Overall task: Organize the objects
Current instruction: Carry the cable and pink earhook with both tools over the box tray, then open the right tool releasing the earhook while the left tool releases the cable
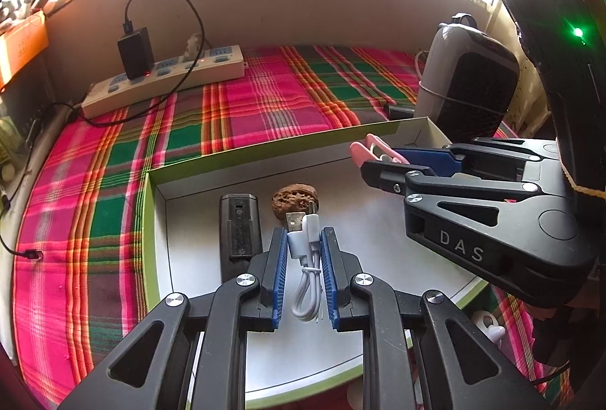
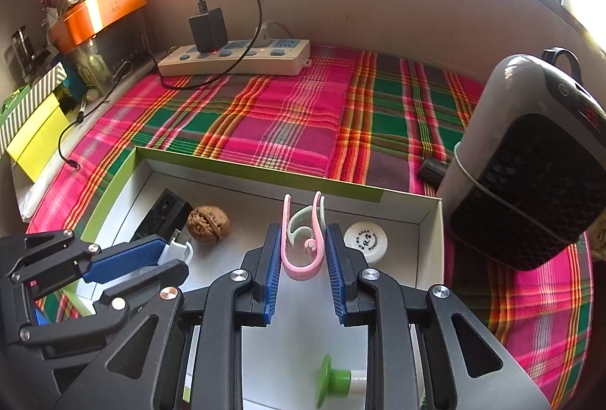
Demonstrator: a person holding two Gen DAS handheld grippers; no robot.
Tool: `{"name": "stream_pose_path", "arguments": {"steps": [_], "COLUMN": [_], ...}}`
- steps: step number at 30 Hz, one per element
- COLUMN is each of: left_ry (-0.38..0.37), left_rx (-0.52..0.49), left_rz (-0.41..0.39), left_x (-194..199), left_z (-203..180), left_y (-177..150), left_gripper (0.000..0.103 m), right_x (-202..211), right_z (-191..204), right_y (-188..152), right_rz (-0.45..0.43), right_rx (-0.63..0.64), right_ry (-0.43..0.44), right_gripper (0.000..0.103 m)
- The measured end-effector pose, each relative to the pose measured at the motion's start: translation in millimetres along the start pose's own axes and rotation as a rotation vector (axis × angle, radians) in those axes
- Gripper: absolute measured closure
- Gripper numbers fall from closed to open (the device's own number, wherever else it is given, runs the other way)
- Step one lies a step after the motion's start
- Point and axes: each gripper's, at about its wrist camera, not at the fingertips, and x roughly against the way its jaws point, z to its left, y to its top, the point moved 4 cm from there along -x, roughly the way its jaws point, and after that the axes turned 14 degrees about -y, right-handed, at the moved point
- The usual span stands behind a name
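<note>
1. We hold the left tongs clamped on a coiled white USB cable above the white box.
2. Our right tongs are clamped on a pink clip, also over the box.
3. Inside the box lie a walnut, a black rectangular device and a round white cap.
4. The box sits on the plaid-covered bench, near a power strip and a grey heater.

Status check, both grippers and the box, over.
Left gripper shut on white USB cable. Right gripper shut on pink clip. Both over box; walnut nearby.
</note>
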Motion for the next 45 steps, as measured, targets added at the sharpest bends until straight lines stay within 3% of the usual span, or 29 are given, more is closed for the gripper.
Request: {"name": "stream_pose_path", "arguments": {"steps": [33, 45], "left_ry": [0.0, -0.003], "left_rx": [0.035, 0.04], "left_rz": [0.025, 0.035], "left_x": [-13, -14], "left_z": [7, 6], "left_y": [0, -2], "left_gripper": [0.089, 0.085], "right_x": [-20, -22], "right_z": [9, 7], "right_y": [-1, -2], "right_rz": [0.036, 0.036], "right_rx": [0.043, 0.033], "right_ry": [-0.02, -0.025], "right_gripper": [0.079, 0.079]}}
